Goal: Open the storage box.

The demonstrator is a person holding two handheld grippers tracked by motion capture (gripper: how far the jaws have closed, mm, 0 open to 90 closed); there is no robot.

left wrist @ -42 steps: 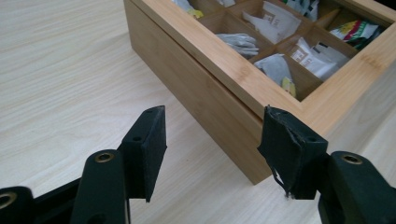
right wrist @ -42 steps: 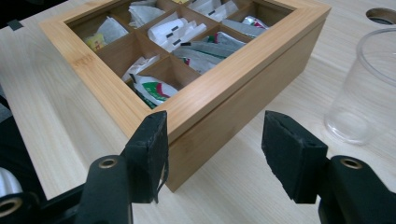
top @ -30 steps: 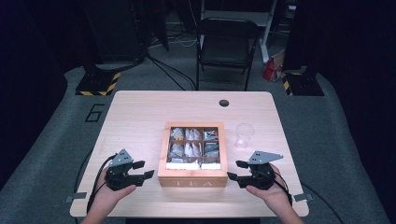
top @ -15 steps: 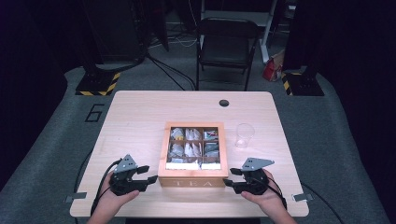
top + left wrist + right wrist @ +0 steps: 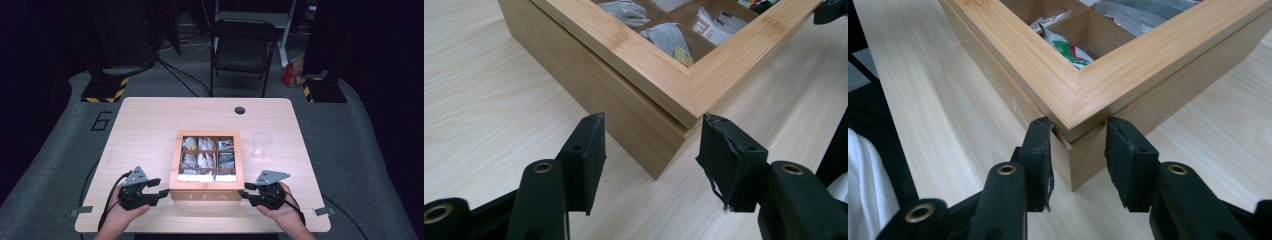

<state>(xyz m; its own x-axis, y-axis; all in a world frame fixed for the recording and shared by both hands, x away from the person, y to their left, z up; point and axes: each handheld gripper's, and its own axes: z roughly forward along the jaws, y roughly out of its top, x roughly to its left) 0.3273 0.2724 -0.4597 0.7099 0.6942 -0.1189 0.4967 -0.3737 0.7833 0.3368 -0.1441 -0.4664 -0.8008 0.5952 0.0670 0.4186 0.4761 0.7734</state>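
A wooden tea box (image 5: 206,172) sits near the front edge of the pale wooden counter (image 5: 145,130), its compartments holding tea bags. The left claw (image 5: 161,187) stands open at the box's near left corner, not touching. The right claw (image 5: 243,191) has just been closing around the near right corner, one pad touching the lid's edge.

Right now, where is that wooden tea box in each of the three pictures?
High view: the tea box sits mid-table, between the two grippers.
Left gripper view: its near corner juts toward the jaws, which stand apart from it.
Right gripper view: its other near corner lies between the jaws.
Shared landmark: the lid's pale bamboo frame around the tea bag compartments.
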